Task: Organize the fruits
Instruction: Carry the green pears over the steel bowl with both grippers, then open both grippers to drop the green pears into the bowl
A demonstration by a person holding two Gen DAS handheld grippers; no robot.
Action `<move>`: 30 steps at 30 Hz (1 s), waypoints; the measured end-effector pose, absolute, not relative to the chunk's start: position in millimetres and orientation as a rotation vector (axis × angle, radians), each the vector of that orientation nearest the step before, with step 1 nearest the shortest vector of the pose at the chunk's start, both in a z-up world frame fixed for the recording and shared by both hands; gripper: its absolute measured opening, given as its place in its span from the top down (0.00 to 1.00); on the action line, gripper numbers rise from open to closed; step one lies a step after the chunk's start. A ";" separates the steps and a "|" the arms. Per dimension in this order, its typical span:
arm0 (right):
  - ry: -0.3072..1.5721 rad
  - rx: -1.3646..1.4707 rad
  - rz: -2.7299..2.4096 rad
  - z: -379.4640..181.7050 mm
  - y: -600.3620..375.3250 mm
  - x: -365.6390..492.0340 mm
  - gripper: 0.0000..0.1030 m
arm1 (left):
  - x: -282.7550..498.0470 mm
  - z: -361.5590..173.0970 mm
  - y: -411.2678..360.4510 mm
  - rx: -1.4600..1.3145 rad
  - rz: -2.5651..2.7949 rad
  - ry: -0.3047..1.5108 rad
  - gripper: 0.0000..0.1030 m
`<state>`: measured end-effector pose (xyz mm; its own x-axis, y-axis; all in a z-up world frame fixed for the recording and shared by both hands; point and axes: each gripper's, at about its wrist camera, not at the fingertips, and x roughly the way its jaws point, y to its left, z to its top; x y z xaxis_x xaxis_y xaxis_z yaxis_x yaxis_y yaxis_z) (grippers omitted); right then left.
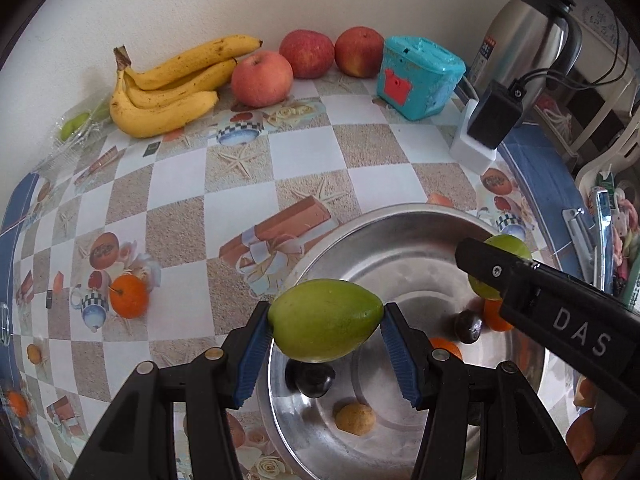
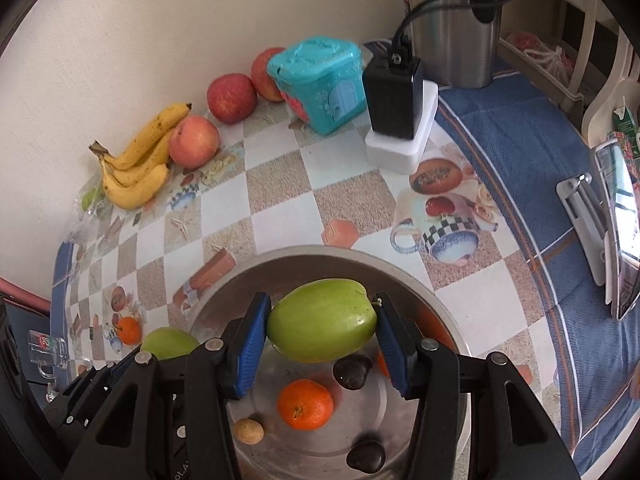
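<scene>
My left gripper (image 1: 325, 330) is shut on a green fruit (image 1: 325, 320), held above the left rim of a steel bowl (image 1: 400, 224). My right gripper (image 2: 322, 328) is shut on a second green fruit (image 2: 322, 326) above the same bowl (image 2: 452, 316). In the bowl lie an orange (image 2: 305, 404), two dark fruits (image 2: 353, 372) and a small tan fruit (image 2: 249, 431). The right gripper's arm (image 1: 560, 304) shows in the left wrist view with its green fruit (image 1: 508, 246). The left gripper's fruit (image 2: 170, 342) shows in the right wrist view.
Bananas (image 1: 164, 92) and three red apples (image 1: 262, 78) lie by the wall. An orange (image 1: 129, 296) lies on the tablecloth at left. A teal box (image 1: 418, 76), a black charger on a white block (image 1: 486, 124) and a steel kettle (image 1: 524, 28) stand at the back right.
</scene>
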<state>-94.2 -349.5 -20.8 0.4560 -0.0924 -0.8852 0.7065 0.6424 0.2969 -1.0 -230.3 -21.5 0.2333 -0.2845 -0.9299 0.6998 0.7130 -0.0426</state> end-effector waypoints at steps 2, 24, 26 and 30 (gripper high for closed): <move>0.997 0.745 -0.546 -28.7 -349.2 -93.2 0.48 | -0.4 -24.9 -231.4 0.433 -0.699 1.155 0.43; 1.113 0.686 -0.546 -57.0 -336.1 -76.7 0.47 | -4.9 -34.1 -239.3 0.496 -0.686 1.136 0.43; 1.092 0.693 -0.546 -51.6 -337.3 -77.9 0.46 | -5.8 -33.6 -240.2 0.496 -0.692 1.141 0.42; 1.056 0.669 -0.548 -35.5 -337.5 -79.1 0.46 | -9.9 -26.2 -243.5 0.501 -0.706 1.120 0.41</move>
